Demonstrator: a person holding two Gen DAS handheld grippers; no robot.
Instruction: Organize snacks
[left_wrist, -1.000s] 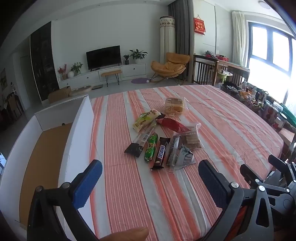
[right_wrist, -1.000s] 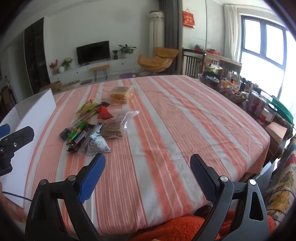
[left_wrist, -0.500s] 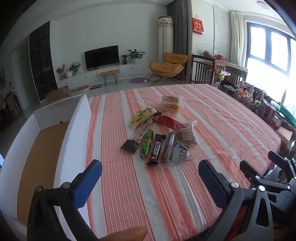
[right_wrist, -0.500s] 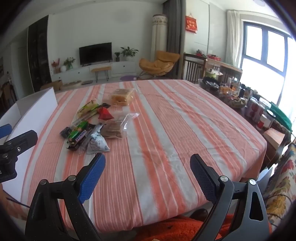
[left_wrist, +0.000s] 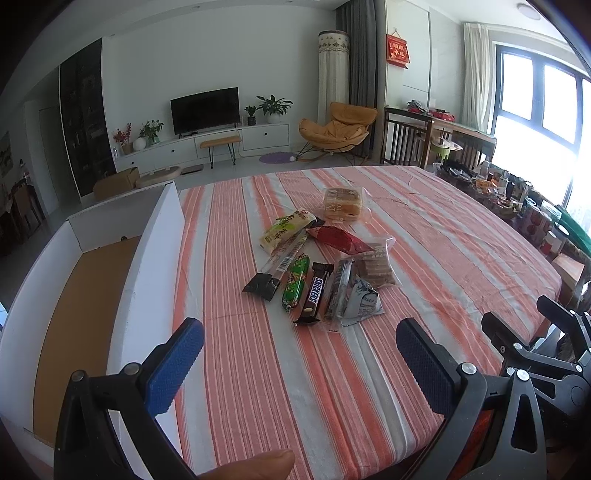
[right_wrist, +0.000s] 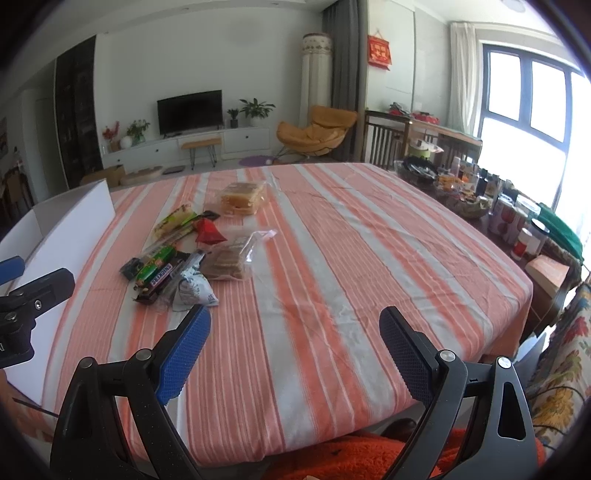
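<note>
Several snacks lie in a loose pile on the striped tablecloth (left_wrist: 424, 236): a Snickers bar (left_wrist: 314, 291), a green sausage-shaped pack (left_wrist: 295, 282), a red packet (left_wrist: 338, 238), a bag of brown biscuits (left_wrist: 373, 266) and a bread pack (left_wrist: 341, 203). The same pile shows at the left in the right wrist view, with the Snickers bar (right_wrist: 160, 275) near its front. A white cardboard box (left_wrist: 155, 258) with a brown floor stands open at the table's left. My left gripper (left_wrist: 299, 354) is open, short of the pile. My right gripper (right_wrist: 295, 343) is open over bare cloth, right of the pile.
Jars, bowls and bottles (right_wrist: 476, 192) crowd a side table beyond the right edge. A flowered cushion (right_wrist: 565, 365) and orange fabric (right_wrist: 369, 458) lie near the front edge. A thumb tip (left_wrist: 255, 465) shows under the left gripper. Living-room furniture stands far behind.
Both grippers have drawn back and risen a little, so the pile sits slightly farther off and more table edge shows. Both stay open and no snack has moved.
</note>
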